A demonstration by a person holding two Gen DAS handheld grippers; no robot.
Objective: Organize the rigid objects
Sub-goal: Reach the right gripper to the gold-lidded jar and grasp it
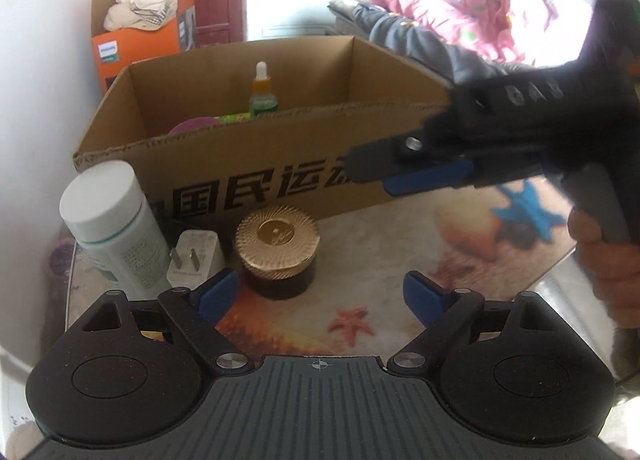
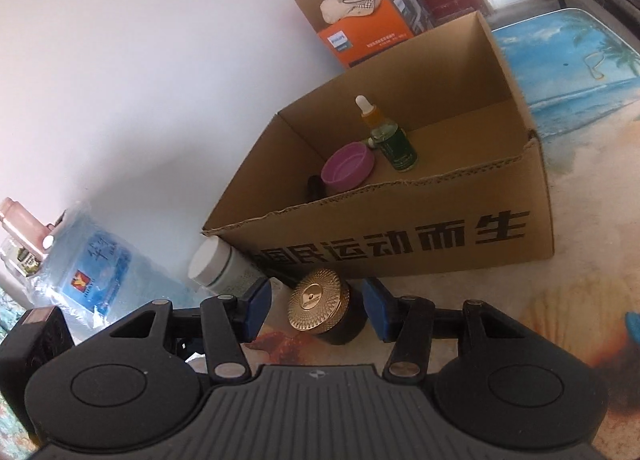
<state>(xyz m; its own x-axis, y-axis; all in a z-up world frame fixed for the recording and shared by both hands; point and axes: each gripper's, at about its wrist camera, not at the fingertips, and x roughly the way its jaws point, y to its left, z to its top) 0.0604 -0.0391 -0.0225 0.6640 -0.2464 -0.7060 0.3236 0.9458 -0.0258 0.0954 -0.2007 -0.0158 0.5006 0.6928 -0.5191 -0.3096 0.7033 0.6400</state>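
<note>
I have the gold-lidded jar [image 2: 326, 310] standing upright on the surface [image 2: 520, 340], just in front of the cardboard box [image 2: 400, 244], with the white-capped bottle [image 1: 114, 219] and a white plug adapter [image 1: 194, 256] close on its left. The right gripper [image 2: 318, 310] has its jaws spread on either side of the jar, and I see a gap between each blue pad and the jar, so nothing is pinched yet. The left gripper [image 1: 320, 296] hangs short of the jar with its jaws spread wide and nothing between them. I judge the jar to be rigid and fairly heavy for its size: a dark body, probably glass, under a ribbed metal-look lid that overhangs the body. The lid's fluted rim should give the pads good bite, but a lid may be loose or merely screwed on, so I would take hold lower, on the dark cylindrical wall, with the pads square to it. That wall looks smooth and may slip, and a drop could crack it. I cannot tell how full the jar is. The box already holds a dropper bottle [image 2: 390, 135] and a purple cup [image 2: 348, 165], and bare floor remains beside them for setting the jar down upright.
</note>
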